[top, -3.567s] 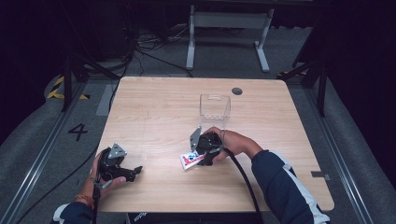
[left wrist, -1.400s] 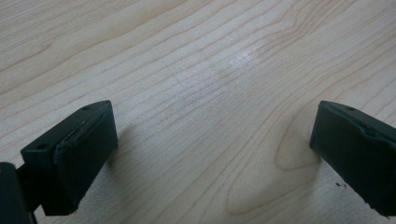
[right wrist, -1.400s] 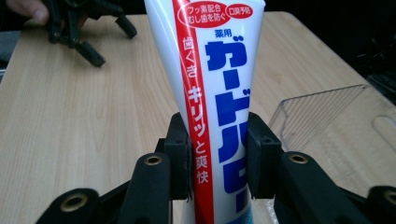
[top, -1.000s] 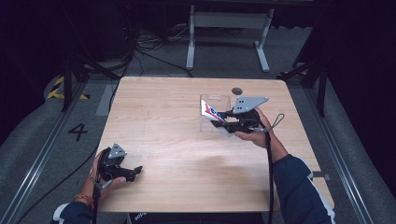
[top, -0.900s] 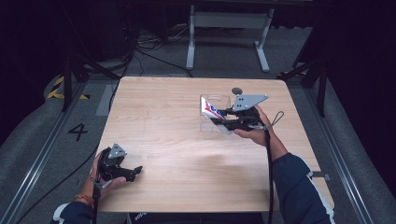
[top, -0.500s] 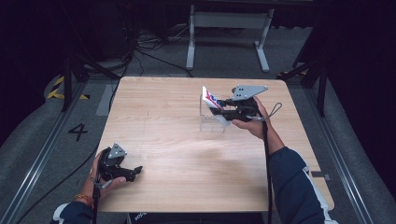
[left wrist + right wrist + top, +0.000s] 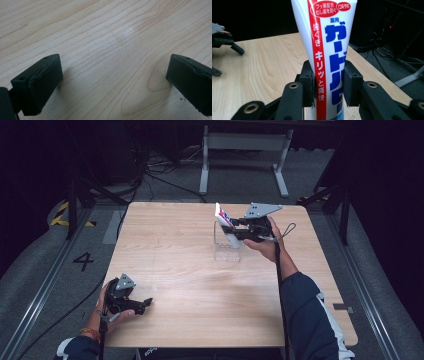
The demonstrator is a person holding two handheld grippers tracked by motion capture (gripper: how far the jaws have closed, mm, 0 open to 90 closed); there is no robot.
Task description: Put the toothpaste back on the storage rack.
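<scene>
Right claw (image 7: 328, 82) clamps toothpaste tube (image 7: 327, 42) above clear container (image 7: 227, 245); left claw (image 7: 112, 82) gapes.

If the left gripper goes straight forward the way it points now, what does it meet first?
Probably the bare table. The left gripper is open, and its own view looks down on plain wood between its fingers. In the high view nothing lies close ahead of it, though depth is unclear.

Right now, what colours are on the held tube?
White tube, red stripe, blue lettering; best in right gripper view.

light: bright table (image 7: 200, 270), dark surroundings | glare: sheen spot on wood | focus: soft
</scene>
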